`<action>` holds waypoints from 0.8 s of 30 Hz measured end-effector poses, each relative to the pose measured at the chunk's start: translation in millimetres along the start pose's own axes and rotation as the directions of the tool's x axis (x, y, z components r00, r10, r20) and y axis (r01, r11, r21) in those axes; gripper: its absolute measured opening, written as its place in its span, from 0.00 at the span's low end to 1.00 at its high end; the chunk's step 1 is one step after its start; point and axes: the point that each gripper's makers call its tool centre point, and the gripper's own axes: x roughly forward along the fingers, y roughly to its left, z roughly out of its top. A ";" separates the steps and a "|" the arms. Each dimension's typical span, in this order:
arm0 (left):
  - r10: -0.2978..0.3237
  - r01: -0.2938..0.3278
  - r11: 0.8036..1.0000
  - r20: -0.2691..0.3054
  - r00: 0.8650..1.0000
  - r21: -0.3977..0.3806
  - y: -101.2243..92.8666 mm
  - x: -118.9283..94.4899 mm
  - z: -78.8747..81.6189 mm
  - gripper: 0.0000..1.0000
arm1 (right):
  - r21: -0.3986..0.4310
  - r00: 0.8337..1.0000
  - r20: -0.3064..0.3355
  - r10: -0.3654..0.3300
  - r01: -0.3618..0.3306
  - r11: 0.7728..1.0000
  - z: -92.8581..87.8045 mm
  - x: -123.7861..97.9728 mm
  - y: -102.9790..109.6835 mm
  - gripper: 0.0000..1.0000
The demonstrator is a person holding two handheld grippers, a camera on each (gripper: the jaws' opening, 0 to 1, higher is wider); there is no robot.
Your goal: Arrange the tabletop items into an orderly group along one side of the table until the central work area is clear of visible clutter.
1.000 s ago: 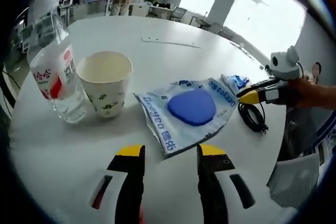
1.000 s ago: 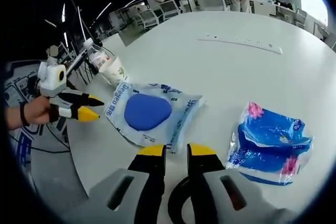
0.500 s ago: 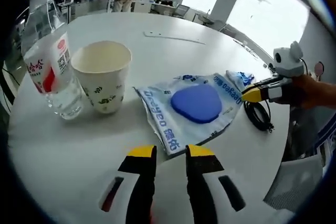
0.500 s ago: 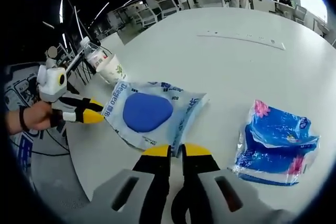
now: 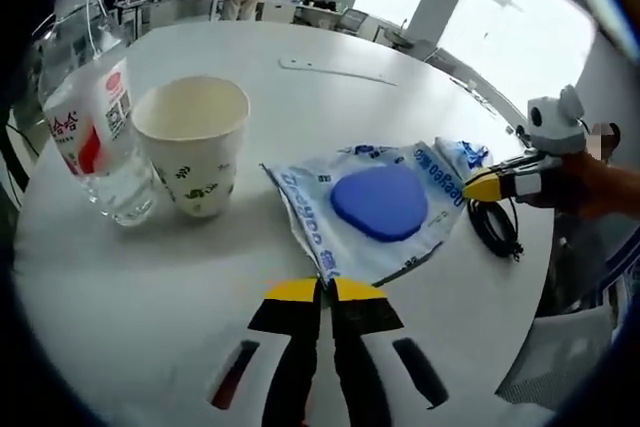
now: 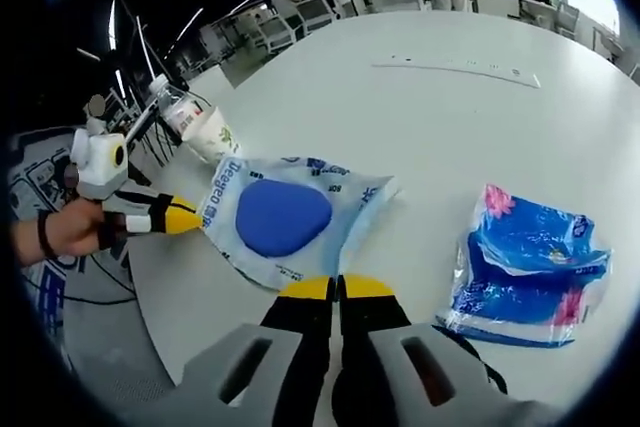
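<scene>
A clear printed bag with a blue pad inside (image 5: 380,202) lies flat on the white table (image 5: 120,287). My left gripper (image 5: 322,290) is shut on the bag's near corner. In the right gripper view the same bag (image 6: 283,217) lies just ahead, and my right gripper (image 6: 337,287) is shut on its near edge. The left gripper (image 6: 180,217), held by a hand, pinches the bag's left edge there. The right gripper (image 5: 478,187) meets the bag's right edge in the left gripper view. A blue tissue pack (image 6: 530,267) lies to the right.
A water bottle (image 5: 90,137) and a paper cup (image 5: 195,152) stand side by side at the left, seen again far off as bottle (image 6: 180,112) and cup (image 6: 215,132). A black cable (image 5: 495,232) lies near the table edge. A long flat strip (image 6: 455,67) lies farther back.
Both grippers' jaws have closed from open to shut at the bag's edges. Both cameras have moved a little closer to the bag.
</scene>
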 end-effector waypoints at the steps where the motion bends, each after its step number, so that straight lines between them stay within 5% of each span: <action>1: 0.000 0.000 1.000 0.003 1.000 -0.006 0.0 0.2 0.8 0.00 | -0.002 1.000 -0.001 0.001 -0.001 1.000 0.1 -0.1 0.2 0.00; 24: 0.029 -0.024 0.998 0.080 0.996 -0.064 10.8 2.1 40.4 0.00 | -0.031 0.999 0.051 -0.005 0.006 1.000 38.3 1.0 -0.3 0.00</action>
